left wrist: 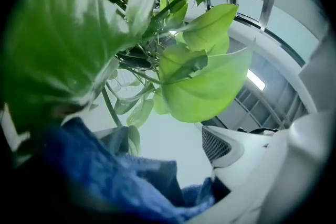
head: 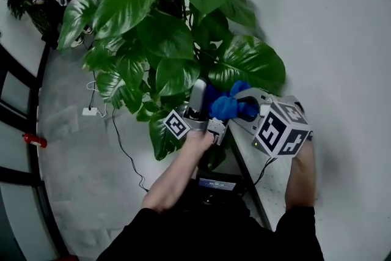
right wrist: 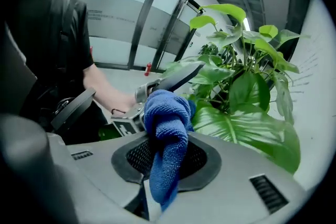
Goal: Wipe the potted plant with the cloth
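1. Cloth (head: 227, 106), blue, is seen in the head view bunched between the left tongs (head: 200, 98) and right tongs (head: 249, 108), by the potted plant's (head: 165, 27) lower leaves.
2. Left gripper view: the left tongs are held apart (cloth lies low in the gap).
3. Right gripper view: the cloth is clenched by the right tongs.

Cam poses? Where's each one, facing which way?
Head view: on the head, steeply down at the plant; shows both arms, left tongs, right tongs, cloth.
Left gripper view: on the left tongs, up through leaves to a ceiling light; cloth low, right tongs beside it.
Right gripper view: on the right tongs, across the clamped cloth to the plant; shows torso, left arm.
Shared: all three see cloth and plant.
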The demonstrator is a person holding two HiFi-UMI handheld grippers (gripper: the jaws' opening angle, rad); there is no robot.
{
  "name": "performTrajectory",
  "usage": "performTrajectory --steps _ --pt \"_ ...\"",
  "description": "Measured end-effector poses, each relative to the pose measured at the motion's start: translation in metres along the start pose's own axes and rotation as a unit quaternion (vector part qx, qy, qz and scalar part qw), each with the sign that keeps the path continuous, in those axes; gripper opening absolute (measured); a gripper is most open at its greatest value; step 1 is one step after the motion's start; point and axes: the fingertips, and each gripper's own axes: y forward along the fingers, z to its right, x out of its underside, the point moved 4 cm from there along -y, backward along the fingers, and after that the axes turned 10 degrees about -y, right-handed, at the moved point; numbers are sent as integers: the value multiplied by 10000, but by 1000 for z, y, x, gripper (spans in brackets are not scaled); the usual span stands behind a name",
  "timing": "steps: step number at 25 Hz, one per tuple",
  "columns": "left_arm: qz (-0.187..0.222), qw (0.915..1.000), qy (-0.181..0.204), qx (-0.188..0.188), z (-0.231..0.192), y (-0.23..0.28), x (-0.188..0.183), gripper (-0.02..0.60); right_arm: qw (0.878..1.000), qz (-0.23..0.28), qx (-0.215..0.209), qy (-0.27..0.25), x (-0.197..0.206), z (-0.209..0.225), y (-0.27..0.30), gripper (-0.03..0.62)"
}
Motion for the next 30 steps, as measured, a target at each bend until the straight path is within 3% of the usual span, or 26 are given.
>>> performTrajectory --steps 2,5,8,11,13,15,17,19,21,23,25,30 --pt "-50 10000 22 -46 -1 -1 1 436 9999 69 78 89 -1 -6 -12 107" --pt "-85 9999 15 -72 -1 -1 3 437 9950 750 570 344 -18 7 -51 107" --pt "-52 10000 37 -48 0 -2 1 437 9719 1284 1702 997 -34 46 -100 107" --pt "-37 10000 56 14 3 -1 -2 437 9533 763 2744 1002 -30 92 -121 107" --pt "-40 10000 57 44 4 -1 -3 437 9509 545 2958 730 -33 114 -106 107" --pt "-25 10000 42 27 4 -2 -3 437 9487 921 2962 617 -45 125 -93 108" --pt "-14 10000 22 -10 5 -7 -4 437 9360 1270 3206 701 -57 126 -105 107" --pt "9 10000 -21 63 7 -8 -9 437 9302 1032 3460 665 -56 130 -112 107" --pt "89 9995 -150 261 10 -6 -12 437 9452 633 3157 533 -46 133 -85 107" --pt "140 9985 -291 441 13 -5 -12 437 9678 225 2465 464 -31 123 -41 107" --pt "115 9981 -356 496 14 -4 -10 437 9814 -154 1886 335 -19 105 -8 107" --pt "57 9981 -388 472 12 -5 -10 437 9899 -369 1370 -54 -15 65 8 107"
